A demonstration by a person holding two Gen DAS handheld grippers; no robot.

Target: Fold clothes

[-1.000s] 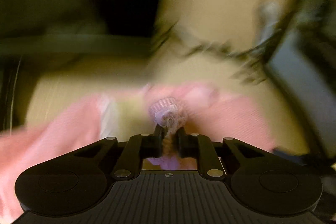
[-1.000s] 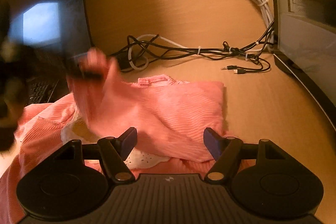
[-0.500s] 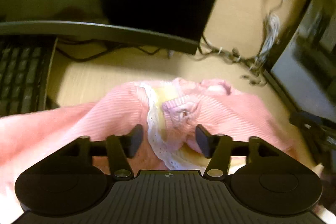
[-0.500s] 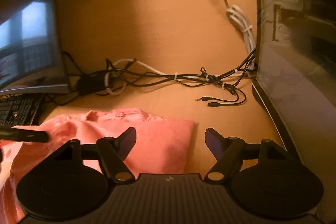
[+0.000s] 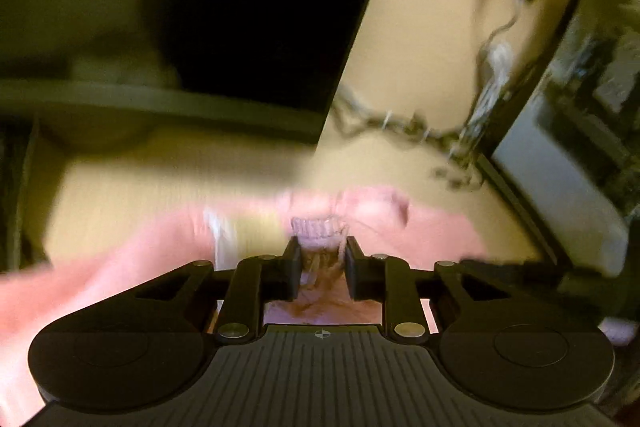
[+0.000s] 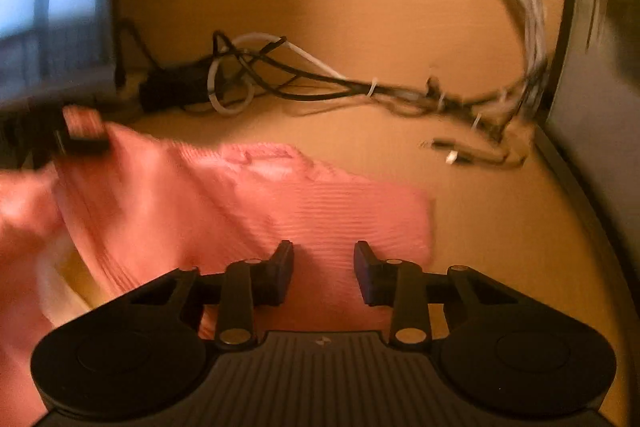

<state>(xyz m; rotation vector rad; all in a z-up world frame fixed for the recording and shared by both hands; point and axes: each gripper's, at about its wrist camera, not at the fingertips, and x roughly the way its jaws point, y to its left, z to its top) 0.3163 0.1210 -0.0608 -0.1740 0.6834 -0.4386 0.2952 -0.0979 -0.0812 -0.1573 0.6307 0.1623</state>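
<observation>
Pink ribbed knit garment (image 6: 280, 203), just one, is spread on the tan wooden worktop (image 6: 480, 227); its long axis looks to run left to right across the right wrist view, with the folded, squared-off edge toward the right. Fine parallel ribs can be made out in the knit, and a paler, creamy bit of lining or trim is seen at the lower left, though it's pretty blurry.

A bunched fold of the garment (image 5: 432, 227) is being pinched by the left gripper (image 5: 322, 259), jaws drawn in close around a ribbed cuff-like piece. The right gripper (image 6: 324, 275) is held over the pink cloth with its jaws spread apart and nothing gripped between them.

Behind the garment, a tangled bundle of black and white cables (image 6: 304, 79) is seen lying on the worktop, cinched with several small white ties; an exact cable count can't be told. One dark flat monitor (image 5: 256, 7) is seen at the back left, and one dark glossy computer case (image 6: 600, 87) stands along the right edge.
</observation>
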